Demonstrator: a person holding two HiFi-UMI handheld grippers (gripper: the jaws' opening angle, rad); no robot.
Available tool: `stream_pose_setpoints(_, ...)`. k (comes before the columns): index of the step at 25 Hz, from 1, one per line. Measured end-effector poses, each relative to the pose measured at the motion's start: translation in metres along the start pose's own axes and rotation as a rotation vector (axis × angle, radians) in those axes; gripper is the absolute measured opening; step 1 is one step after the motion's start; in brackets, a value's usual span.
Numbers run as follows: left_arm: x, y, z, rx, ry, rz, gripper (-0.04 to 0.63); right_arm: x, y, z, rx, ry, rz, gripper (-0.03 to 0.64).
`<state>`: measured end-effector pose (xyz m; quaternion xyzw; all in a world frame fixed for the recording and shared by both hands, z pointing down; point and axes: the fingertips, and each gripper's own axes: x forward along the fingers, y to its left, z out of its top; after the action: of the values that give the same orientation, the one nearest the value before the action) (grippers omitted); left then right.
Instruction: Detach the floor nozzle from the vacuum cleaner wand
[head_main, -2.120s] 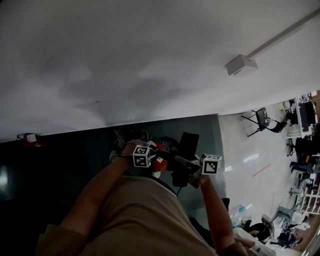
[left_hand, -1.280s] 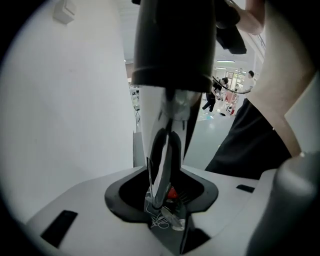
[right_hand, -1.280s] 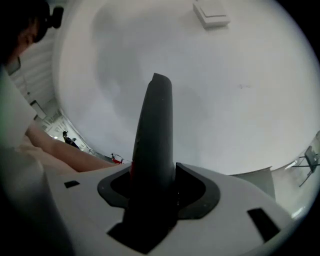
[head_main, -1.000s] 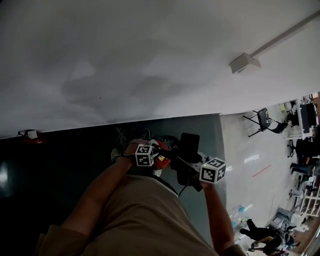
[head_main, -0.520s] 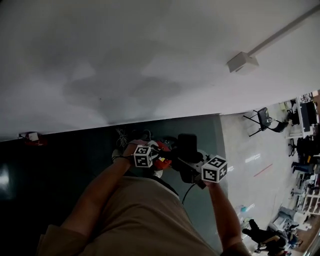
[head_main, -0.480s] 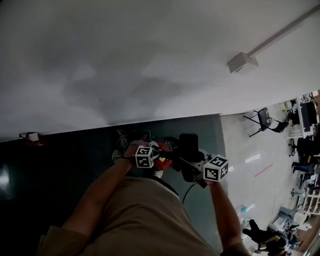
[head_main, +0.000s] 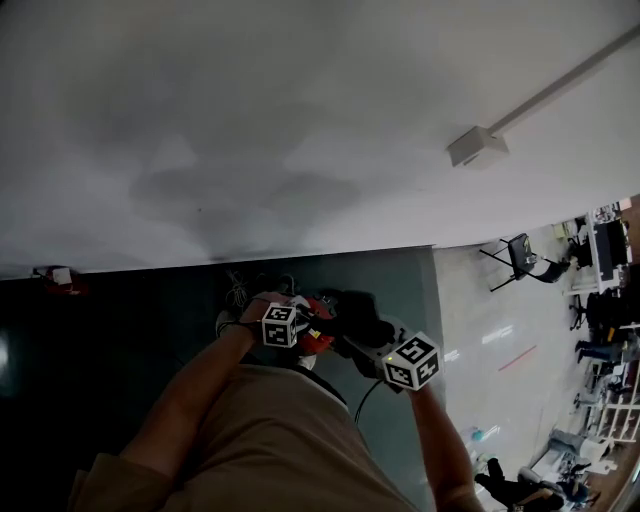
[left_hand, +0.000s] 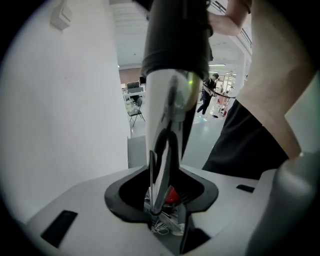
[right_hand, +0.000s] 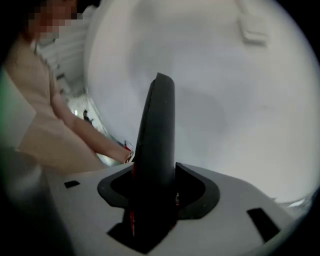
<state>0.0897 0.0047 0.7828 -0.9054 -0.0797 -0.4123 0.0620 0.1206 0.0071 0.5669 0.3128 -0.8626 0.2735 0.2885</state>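
White wall (head_main: 300, 120) fills the upper half of the head view, with a small white box (head_main: 477, 146) mounted at the upper right. Below it runs grey-green floor (head_main: 405, 285), which opens at the right edge onto a bright room with an office chair (head_main: 520, 250). Low in the centre, a person in a beige shirt (head_main: 270, 440) holds both tongs close together. The left tongs (left_hand: 162, 210) are closed on the vacuum cleaner wand (left_hand: 167, 105), a glossy silver tube with a black collar above it. The right tongs (right_hand: 152, 210) are clamped on the floor nozzle (right_hand: 156, 140), a matte black, slightly curved piece rising toward the wall. Whether nozzle and wand are joined cannot be told. A red vacuum body (head_main: 318, 318) shows between the two marker cubes; its yellow label is too small to read. Open floor lies right of the hands.
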Motion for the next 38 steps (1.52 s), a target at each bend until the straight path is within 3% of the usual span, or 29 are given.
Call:
stream_pose_setpoints(2, 0.0, -0.001, 0.004, -0.017, -0.008, -0.001, 0.156, -0.006, -0.016, -0.001, 0.084, -0.047, 0.047, 0.222)
stream_pose_setpoints(5, 0.0, 0.001, 0.001, 0.002, 0.005, -0.013, 0.156, -0.002, 0.004, 0.001, -0.064, 0.034, -0.032, 0.224)
stream_pose_setpoints(6, -0.002, 0.0, 0.001, 0.01, 0.003, -0.016, 0.156, -0.001, 0.006, -0.001, -0.064, 0.031, -0.022, 0.224)
stream_pose_setpoints(9, -0.001, 0.002, 0.006, -0.006, -0.019, -0.013, 0.155, -0.01, -0.018, 0.001, 0.071, -0.062, 0.045, 0.222)
stream_pose_setpoints(12, 0.004, 0.014, -0.005, -0.011, 0.025, 0.001, 0.156, 0.004, 0.005, 0.013, -0.109, 0.045, -0.108, 0.222)
stream_pose_setpoints(13, 0.003, 0.013, -0.008, -0.002, 0.037, -0.007, 0.156, 0.007, 0.011, 0.014, -0.136, 0.062, -0.12, 0.223)
stream_pose_setpoints(16, 0.001, 0.013, -0.006, -0.014, 0.018, -0.011, 0.155, -0.005, -0.018, 0.009, 0.06, -0.049, 0.012, 0.222)
stream_pose_setpoints(17, 0.002, 0.015, -0.003, -0.027, 0.007, -0.005, 0.156, -0.007, -0.025, 0.009, 0.087, -0.06, 0.02, 0.222)
stream_pose_setpoints(18, 0.004, 0.017, -0.002, -0.037, 0.004, -0.001, 0.155, -0.005, -0.023, 0.011, 0.051, -0.034, -0.015, 0.222)
stream_pose_setpoints(20, 0.002, 0.019, -0.005, -0.028, 0.022, -0.009, 0.156, 0.005, -0.002, 0.015, -0.129, 0.059, -0.113, 0.222)
stream_pose_setpoints(21, -0.001, 0.018, -0.005, -0.011, 0.024, -0.018, 0.156, 0.006, 0.002, 0.016, -0.167, 0.071, -0.115, 0.224)
stream_pose_setpoints(24, -0.008, 0.014, 0.004, -0.001, -0.024, -0.021, 0.155, -0.008, -0.028, 0.014, 0.044, -0.026, 0.017, 0.222)
stream_pose_setpoints(25, -0.007, 0.015, 0.004, -0.006, -0.02, -0.017, 0.155, -0.009, -0.028, 0.016, 0.048, -0.025, 0.02, 0.222)
stream_pose_setpoints(28, -0.006, 0.032, -0.019, -0.026, 0.061, 0.017, 0.155, -0.007, 0.03, 0.045, -0.185, 0.005, 0.016, 0.222)
stream_pose_setpoints(29, -0.01, 0.04, -0.03, -0.038, 0.076, 0.024, 0.155, -0.016, 0.038, 0.061, -0.175, -0.045, 0.048, 0.222)
stream_pose_setpoints(31, -0.024, 0.048, -0.049, -0.054, 0.08, 0.022, 0.155, -0.046, 0.005, 0.09, -0.017, -0.182, 0.047, 0.222)
stream_pose_setpoints(33, -0.039, 0.057, -0.068, -0.109, 0.071, 0.053, 0.156, -0.087, -0.044, 0.108, 0.14, -0.312, -0.022, 0.224)
stream_pose_setpoints(35, -0.052, 0.076, -0.089, -0.223, 0.062, 0.135, 0.155, -0.121, -0.067, 0.119, 0.238, -0.424, -0.066, 0.224)
stream_pose_setpoints(38, -0.072, 0.116, -0.125, -0.53, 0.018, 0.281, 0.156, -0.133, -0.07, 0.117, 0.295, -0.491, -0.079, 0.224)
